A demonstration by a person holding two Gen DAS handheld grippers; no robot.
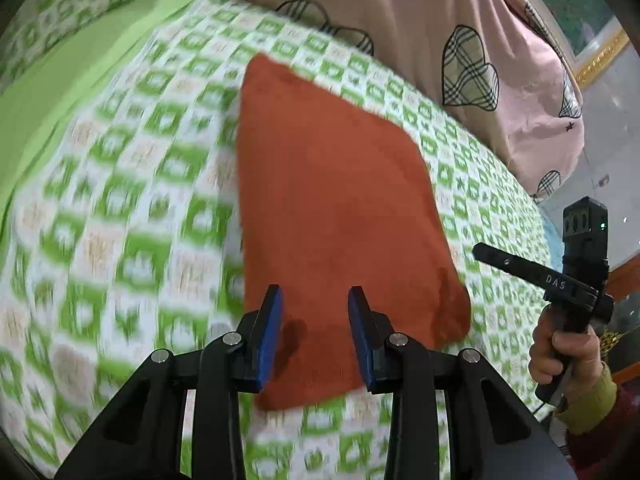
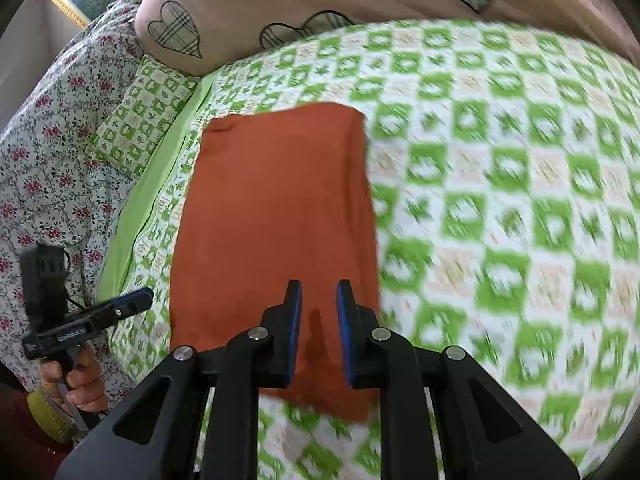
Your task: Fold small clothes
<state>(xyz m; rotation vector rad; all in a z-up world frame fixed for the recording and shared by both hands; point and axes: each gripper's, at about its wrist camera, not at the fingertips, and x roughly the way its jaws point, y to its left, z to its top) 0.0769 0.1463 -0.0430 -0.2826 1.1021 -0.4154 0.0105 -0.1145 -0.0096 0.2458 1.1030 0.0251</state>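
The cloth (image 1: pixel 340 216), rust-red and folded to a flat rectangle, lies on the bed (image 1: pixel 120 184) amid the checked cover, short of the pillow (image 1: pixel 420 12) at the head edge.

Left hand-held gripper (image 1: pixel 316 300): jaws apart, above the cloth's near edge, nothing between them. Right hand-held gripper (image 2: pixel 318 292): jaws narrowly apart, above the near right corner, empty.

Handling, judged: light, soft, limp; layers may slide apart. Grip at corners or the doubled edge, pinching all layers.

Containers: none visible.
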